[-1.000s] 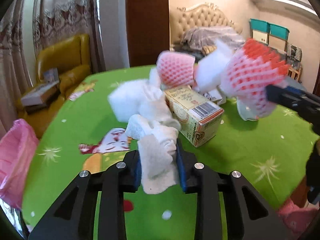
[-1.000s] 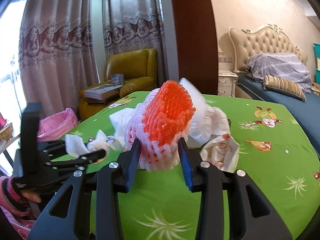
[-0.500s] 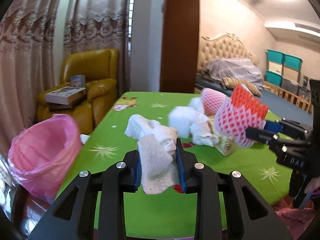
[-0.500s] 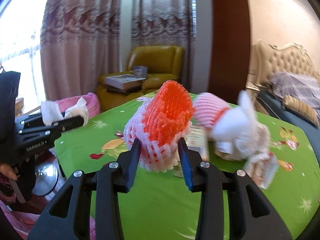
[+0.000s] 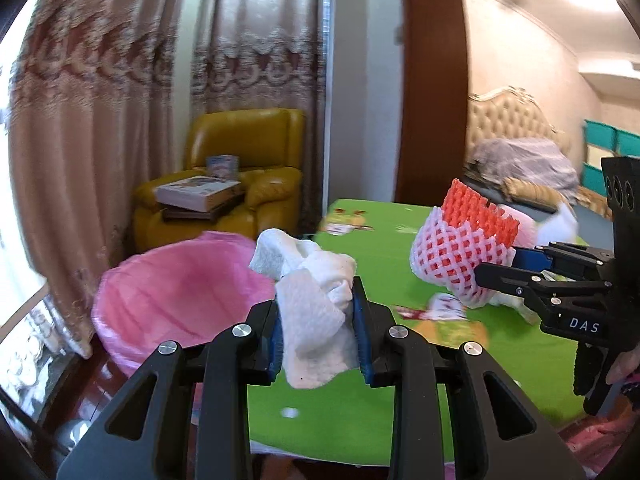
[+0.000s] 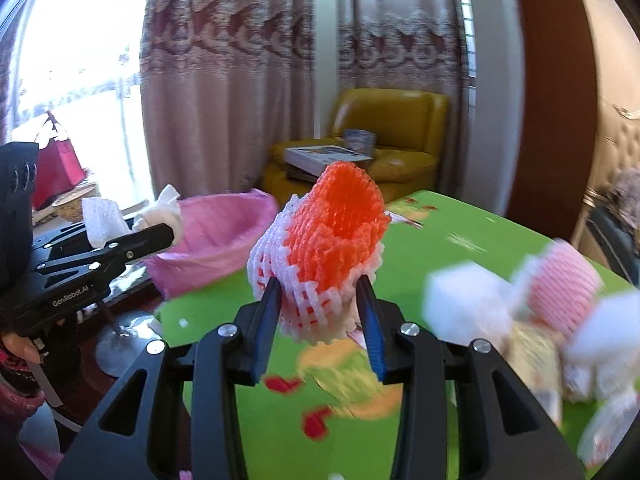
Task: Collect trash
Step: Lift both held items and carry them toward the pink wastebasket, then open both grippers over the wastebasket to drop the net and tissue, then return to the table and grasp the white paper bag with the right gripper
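Observation:
My left gripper (image 5: 318, 328) is shut on a crumpled white paper towel (image 5: 312, 312), held in the air beside the table's left edge. Just ahead and left of it stands a bin lined with a pink bag (image 5: 176, 300), its mouth open. My right gripper (image 6: 324, 320) is shut on an orange and white foam fruit net (image 6: 328, 248) above the green tablecloth (image 6: 460, 256). In the right wrist view the left gripper (image 6: 160, 236) with its paper towel (image 6: 104, 220) hangs in front of the pink bag (image 6: 216, 240). The right gripper (image 5: 496, 276) and its foam net (image 5: 460, 256) appear at the right of the left wrist view.
More trash lies blurred on the table at the right: white tissue lumps (image 6: 464, 300), a pink foam net (image 6: 564, 292) and a small carton (image 6: 532, 360). A yellow armchair (image 5: 240, 176) with books stands behind the bin, by the curtains. A hand (image 6: 20, 348) holds the left gripper's grip.
Both grippers have swung left from the trash pile toward the pink-bagged bin, each still holding its item. The bin now fills much more of both views.

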The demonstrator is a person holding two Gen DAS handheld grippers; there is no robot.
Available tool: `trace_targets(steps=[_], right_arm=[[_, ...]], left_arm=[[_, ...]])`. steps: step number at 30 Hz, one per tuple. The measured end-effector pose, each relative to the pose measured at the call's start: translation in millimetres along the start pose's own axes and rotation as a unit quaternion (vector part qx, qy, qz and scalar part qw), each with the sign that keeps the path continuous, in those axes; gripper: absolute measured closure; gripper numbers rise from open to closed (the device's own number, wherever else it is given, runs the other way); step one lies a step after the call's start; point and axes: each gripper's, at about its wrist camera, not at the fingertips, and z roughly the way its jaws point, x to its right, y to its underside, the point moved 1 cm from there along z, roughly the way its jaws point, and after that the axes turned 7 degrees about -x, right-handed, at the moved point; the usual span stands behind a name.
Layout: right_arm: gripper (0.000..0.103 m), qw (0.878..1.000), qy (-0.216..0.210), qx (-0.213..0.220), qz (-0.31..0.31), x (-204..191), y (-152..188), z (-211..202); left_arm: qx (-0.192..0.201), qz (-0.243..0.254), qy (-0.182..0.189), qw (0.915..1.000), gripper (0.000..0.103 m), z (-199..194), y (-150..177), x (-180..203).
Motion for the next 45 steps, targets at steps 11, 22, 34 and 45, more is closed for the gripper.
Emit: trace_targets(steps=[11,22,34,45], right_arm=[[0.065,0.996,-0.073,-0.005,-0.055,-55.5,-55.0,74.8],[0.064,0.993,-0.09,-0.024,-0.076,-90.2,-90.3,145.7],[0.033,0.994,-0.089,-0.041,-0.055,-88.5,-83.6,172.4],[0.026,0.998,-0.05,-0.02,-0.031,-40.8,-38.8,80.5]], left_arm=[[-0.02,-0.03,-0.051,0.9981,0.076,15.8,-7.5,-95.2],[-0.039,-0.056,-0.054,0.9962,0.076,55.3,-13.5,-155.1],[-0.031,-0.089,-0.067,0.9933,0.038,67.4,-23.2,-170.7],[-0.01,-0.104,-0.048,0.9934,0.014,37.8,-15.9,-114.6]])
